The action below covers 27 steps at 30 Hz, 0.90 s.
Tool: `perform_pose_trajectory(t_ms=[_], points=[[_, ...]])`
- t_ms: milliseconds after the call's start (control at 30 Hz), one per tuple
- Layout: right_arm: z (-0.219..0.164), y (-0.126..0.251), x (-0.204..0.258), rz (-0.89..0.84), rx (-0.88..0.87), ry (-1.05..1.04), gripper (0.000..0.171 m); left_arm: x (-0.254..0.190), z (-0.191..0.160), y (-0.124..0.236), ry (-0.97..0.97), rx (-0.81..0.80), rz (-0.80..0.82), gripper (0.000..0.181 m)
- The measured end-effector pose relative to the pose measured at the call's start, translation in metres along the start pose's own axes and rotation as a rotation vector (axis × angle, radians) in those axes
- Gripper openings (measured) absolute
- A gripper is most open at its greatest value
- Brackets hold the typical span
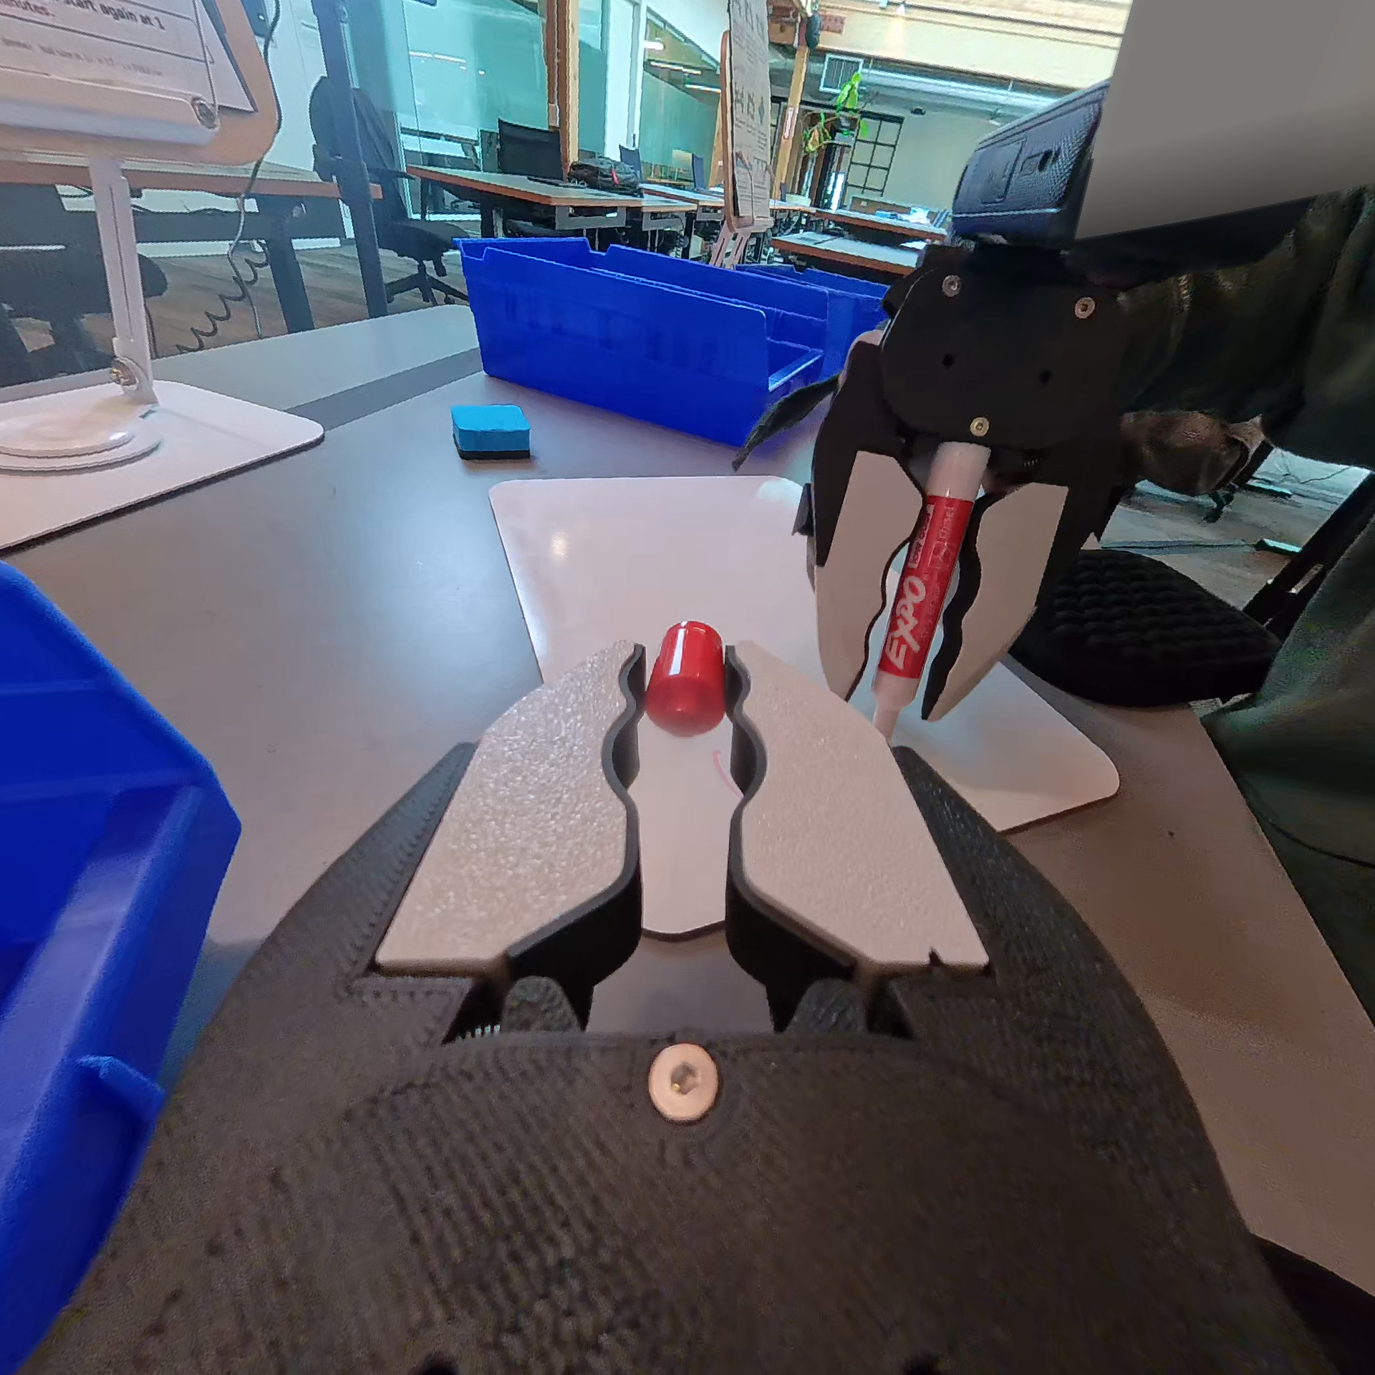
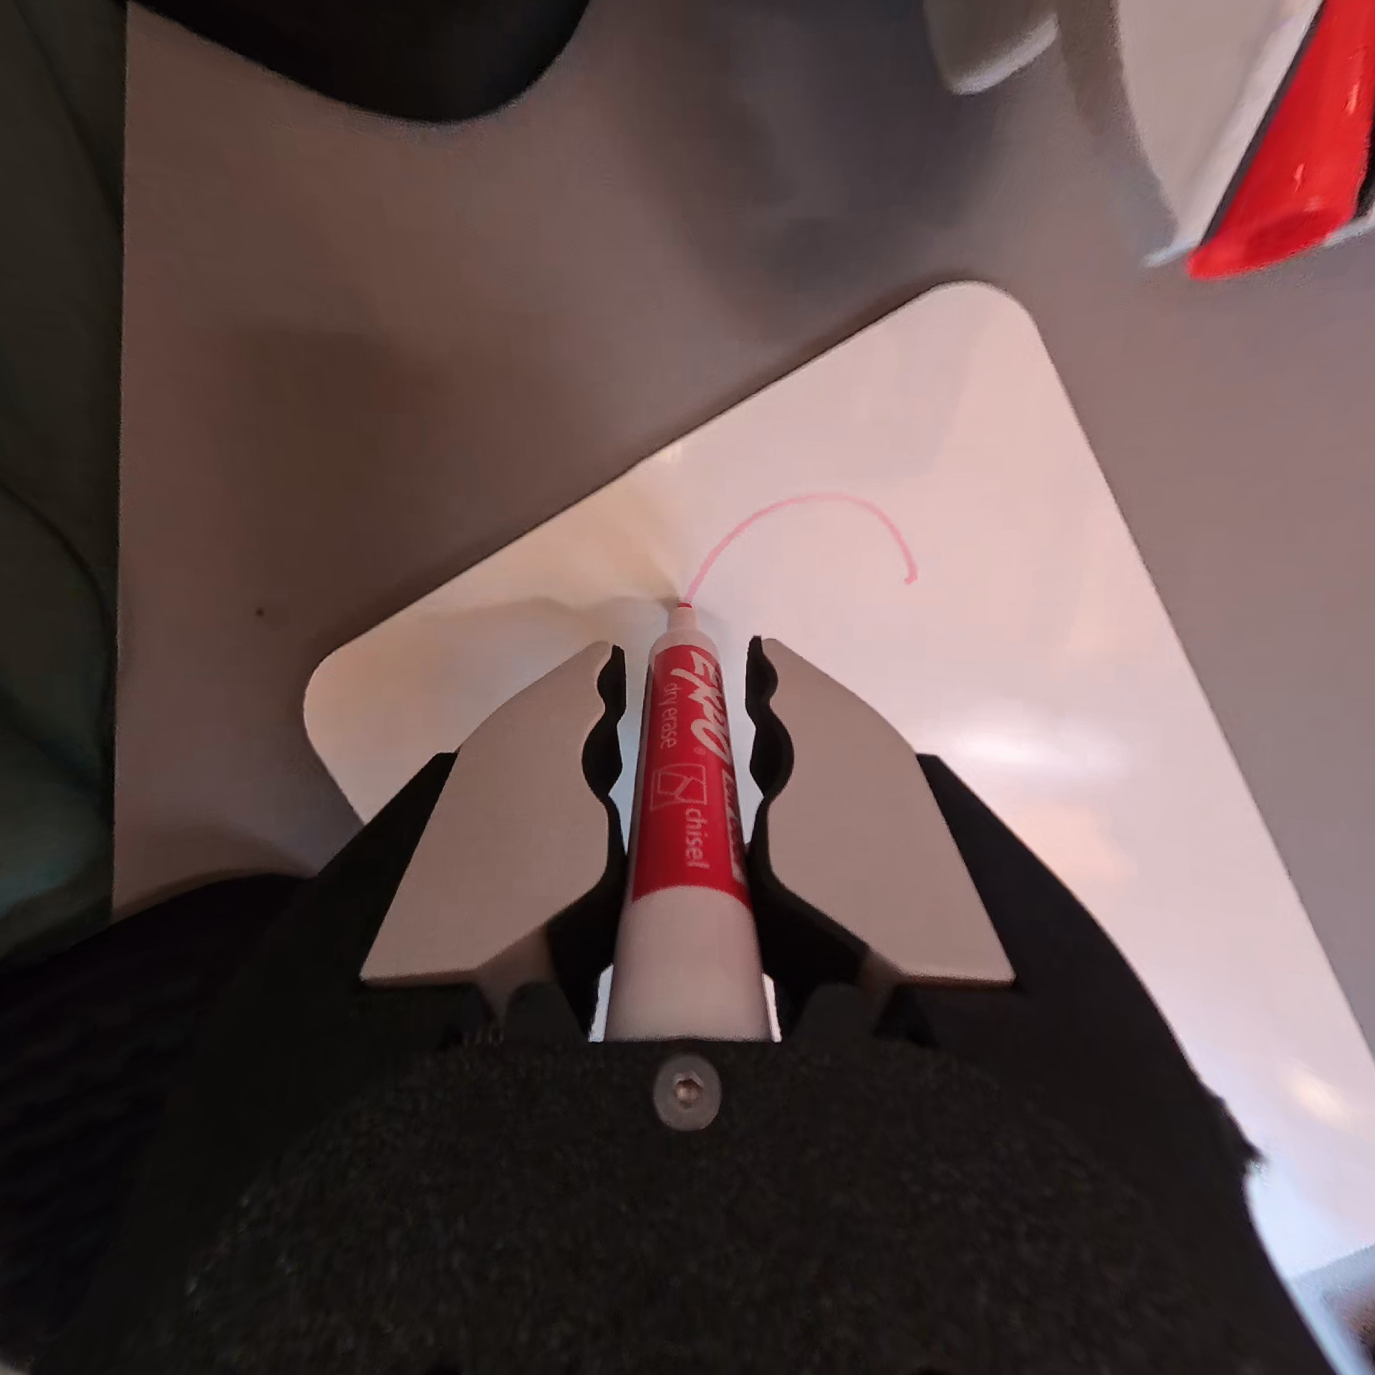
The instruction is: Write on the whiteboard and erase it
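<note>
A small white whiteboard (image 1: 655,565) lies flat on the grey table. My right gripper (image 2: 681,655) is shut on a red dry-erase marker (image 2: 688,781), uncapped, with its tip touching the board (image 2: 967,744). A thin red curved line (image 2: 818,513) runs from the tip. In the left wrist view the right gripper (image 1: 889,707) holds the marker (image 1: 922,595) nearly upright over the board's near right part. My left gripper (image 1: 684,662) is shut on the red marker cap (image 1: 684,677), just above the board's near edge. A blue eraser (image 1: 491,431) lies beyond the board.
Blue plastic bins (image 1: 640,335) stand behind the board, and another blue bin (image 1: 89,818) is close on the left. A white stand with a flat base (image 1: 126,431) is at the far left. A person's dark sleeve (image 1: 1228,335) and a black chair (image 1: 1138,632) are on the right. The tips of one gripper are about 11 cm away from the tips of the other.
</note>
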State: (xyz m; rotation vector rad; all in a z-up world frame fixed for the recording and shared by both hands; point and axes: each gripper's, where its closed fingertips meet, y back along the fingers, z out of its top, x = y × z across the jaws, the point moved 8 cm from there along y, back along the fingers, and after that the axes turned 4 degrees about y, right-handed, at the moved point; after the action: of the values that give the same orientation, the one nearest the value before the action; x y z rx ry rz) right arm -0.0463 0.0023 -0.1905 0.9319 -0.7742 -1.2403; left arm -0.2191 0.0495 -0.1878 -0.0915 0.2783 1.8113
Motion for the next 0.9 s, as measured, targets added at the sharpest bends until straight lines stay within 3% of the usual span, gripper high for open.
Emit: perform_pose_trajectory(t_ms=[400, 900], points=[[-0.032, 0.018, -0.027, -0.102, 0.078, -0.071, 0.033, 0.001, 0.000, 0.001, 0.004, -0.003, 0.005, 0.020], [0.013, -0.006, -0.057, -0.067, 0.032, 0.035, 0.033, 0.000, 0.000, 0.000, 0.003, -0.001, 0.000, 0.020]])
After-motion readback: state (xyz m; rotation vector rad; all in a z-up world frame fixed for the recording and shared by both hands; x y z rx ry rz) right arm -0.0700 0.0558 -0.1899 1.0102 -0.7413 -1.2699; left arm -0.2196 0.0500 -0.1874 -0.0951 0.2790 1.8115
